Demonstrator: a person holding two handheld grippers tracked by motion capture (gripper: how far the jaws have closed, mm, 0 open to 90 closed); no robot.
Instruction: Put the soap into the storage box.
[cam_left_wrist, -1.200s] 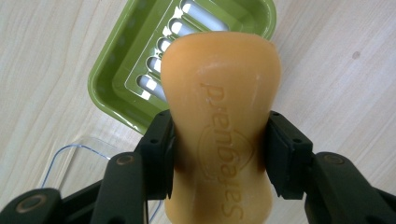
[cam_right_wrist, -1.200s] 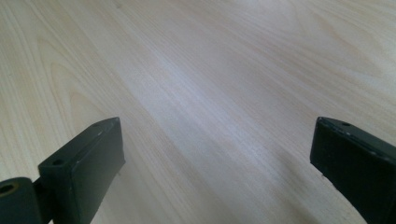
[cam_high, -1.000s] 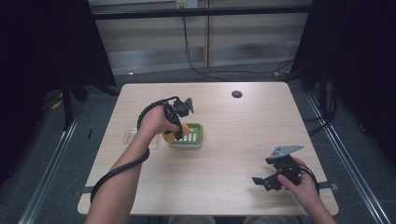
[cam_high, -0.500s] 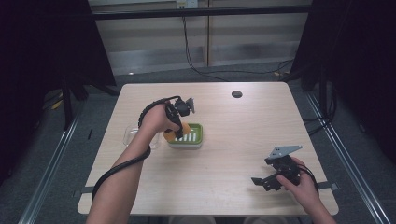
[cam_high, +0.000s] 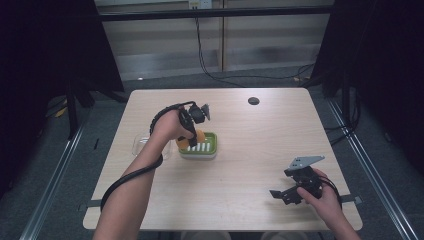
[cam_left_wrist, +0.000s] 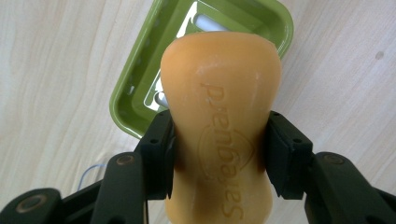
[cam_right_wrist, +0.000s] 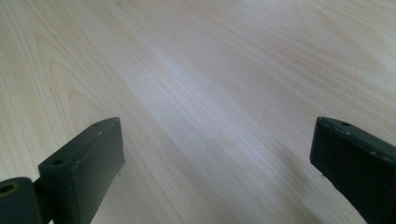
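At the left of the tabletop (cam_high: 250, 165) I see a clear plastic piece (cam_high: 140, 145) lying just beside my left hand (cam_high: 167, 127). My left gripper (cam_high: 192, 134) has its fingers (cam_left_wrist: 159, 149) pinching the orange soap bar (cam_left_wrist: 222, 135) by its narrow waist, and the bar hangs over the green soap dish (cam_high: 202, 146), near the dish's left end. Well apart, near the front right corner, my right gripper (cam_high: 295, 187) sits low over bare wood, fingers (cam_right_wrist: 84, 163) spread wide with nothing between them.
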